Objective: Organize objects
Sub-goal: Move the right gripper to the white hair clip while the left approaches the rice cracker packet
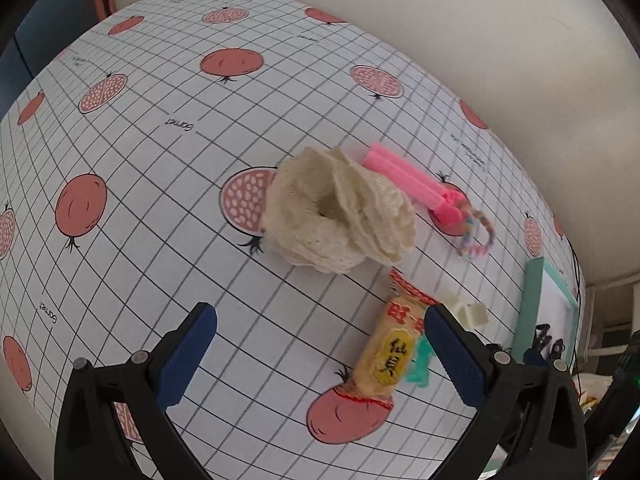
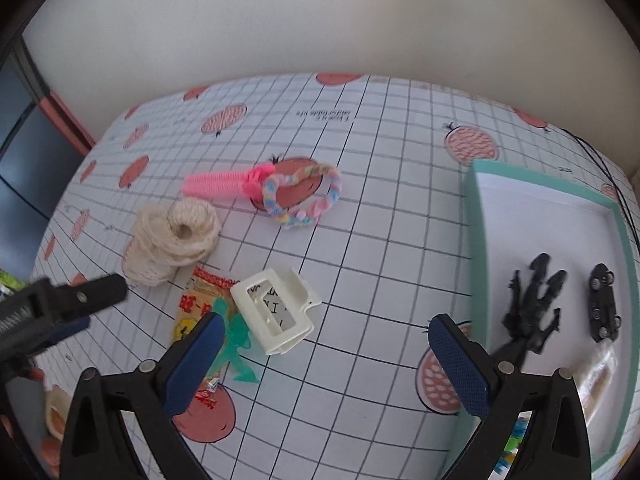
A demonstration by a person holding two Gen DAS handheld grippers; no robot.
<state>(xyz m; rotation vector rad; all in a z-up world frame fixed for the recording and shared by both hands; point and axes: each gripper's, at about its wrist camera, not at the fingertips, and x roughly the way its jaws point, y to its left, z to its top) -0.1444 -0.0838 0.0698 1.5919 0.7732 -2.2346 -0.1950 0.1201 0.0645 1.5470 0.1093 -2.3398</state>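
Hovering spread and empty, the left gripper (image 1: 320,344) and right gripper (image 2: 324,354) overlook a white hair claw clip (image 2: 276,314) on the tabletop (image 2: 380,240).

You had the cream scrunchie (image 2: 172,240) lying bunched beside the pink clip (image 2: 218,185), whose end touched the pastel braided band (image 2: 304,196). The snack packet (image 1: 394,344) lay flat, the green clip (image 2: 238,344) across it, the white claw clip (image 2: 276,312) just beside. Two black clips (image 2: 534,308) rested inside the teal box (image 2: 478,248).
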